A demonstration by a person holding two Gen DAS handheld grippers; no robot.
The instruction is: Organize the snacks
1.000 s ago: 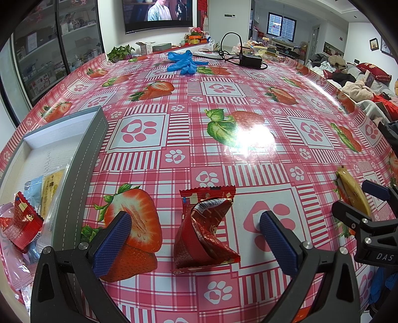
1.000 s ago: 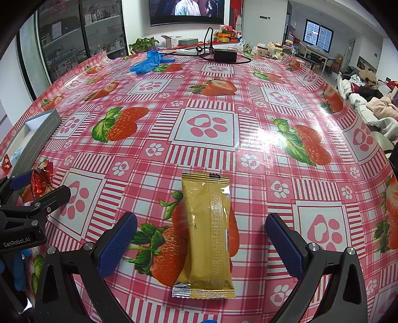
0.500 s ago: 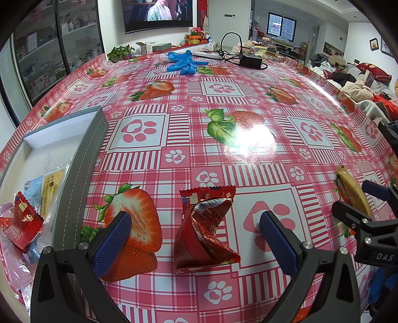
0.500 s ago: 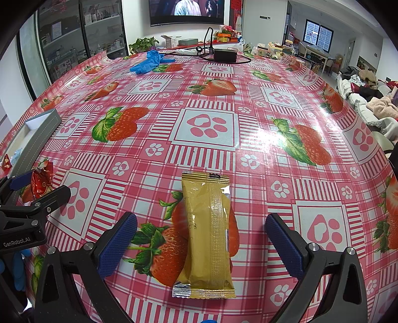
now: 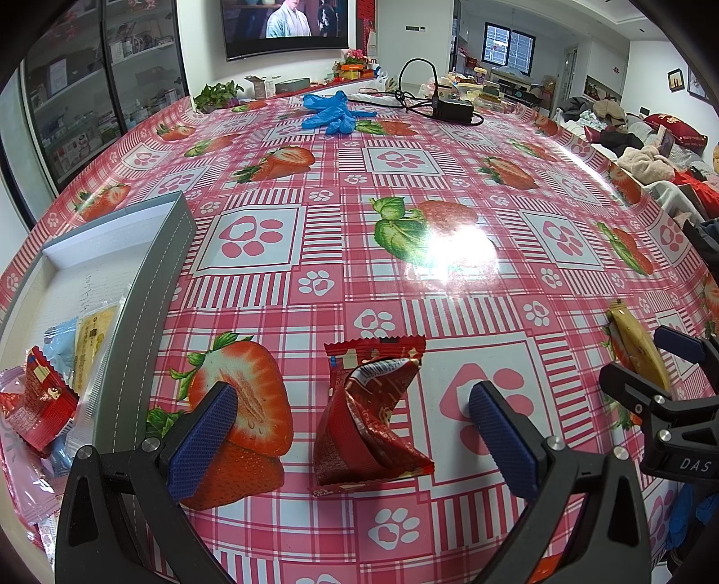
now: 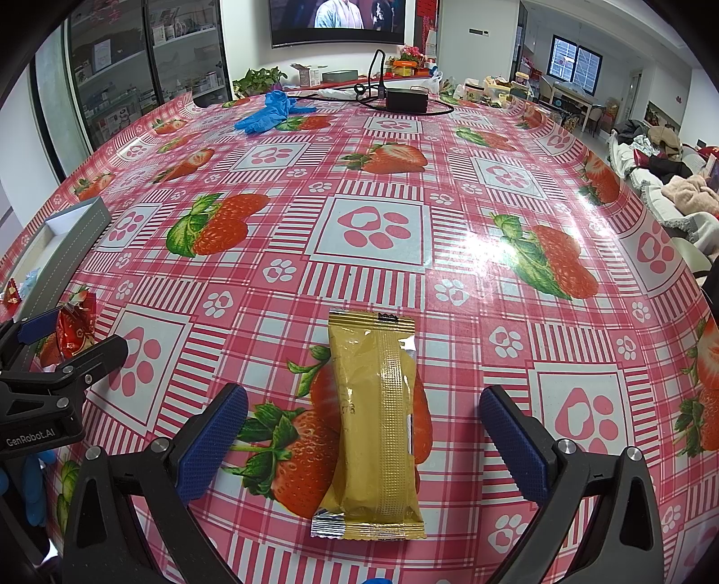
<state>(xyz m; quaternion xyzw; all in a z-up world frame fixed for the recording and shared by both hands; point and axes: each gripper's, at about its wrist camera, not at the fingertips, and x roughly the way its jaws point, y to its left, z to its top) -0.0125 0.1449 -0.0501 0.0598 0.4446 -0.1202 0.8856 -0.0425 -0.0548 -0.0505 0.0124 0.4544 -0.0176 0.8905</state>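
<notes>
Grippers frame two snacks on a counter [image 5: 341, 251] covered in a pink plaid oilcloth printed with strawberries and paw prints. The left gripper [image 5: 352, 431] stands wide open with nothing in its grasp, its blue-padded fingers [image 5: 202, 438] well apart on either side of a crumpled red snack packet [image 5: 366, 413] that lies on the cloth between them, touching neither pad. The right gripper [image 6: 361, 442] is likewise spread wide and holds nothing; a long gold snack bar [image 6: 375, 426] lies lengthwise on the cloth between its fingers, over a printed strawberry, clear of both pads.

In the left wrist view, the gold bar shows again at the far right edge, between the black fingers of the right gripper. In the right wrist view, the red packet appears at the far left, between the left gripper's fingers.

To the left of the red packet sits a grey tray [image 5: 139, 305] with a white floor, its near end holding several wrapped snacks: a red packet [image 5: 38, 404], a pale blue one [image 5: 60, 346] and a yellow one [image 5: 94, 341], lying close together.

Farther across the counter, a pair of blue gloves [image 5: 332, 114] lies in a heap, and just beyond it to the right a black power adapter [image 5: 454, 108] with a looped cable. Past the counter's far edge stand a potted plant [image 5: 218, 94] and a wall-mounted television [image 5: 285, 27] showing a figure in pale robes.
</notes>
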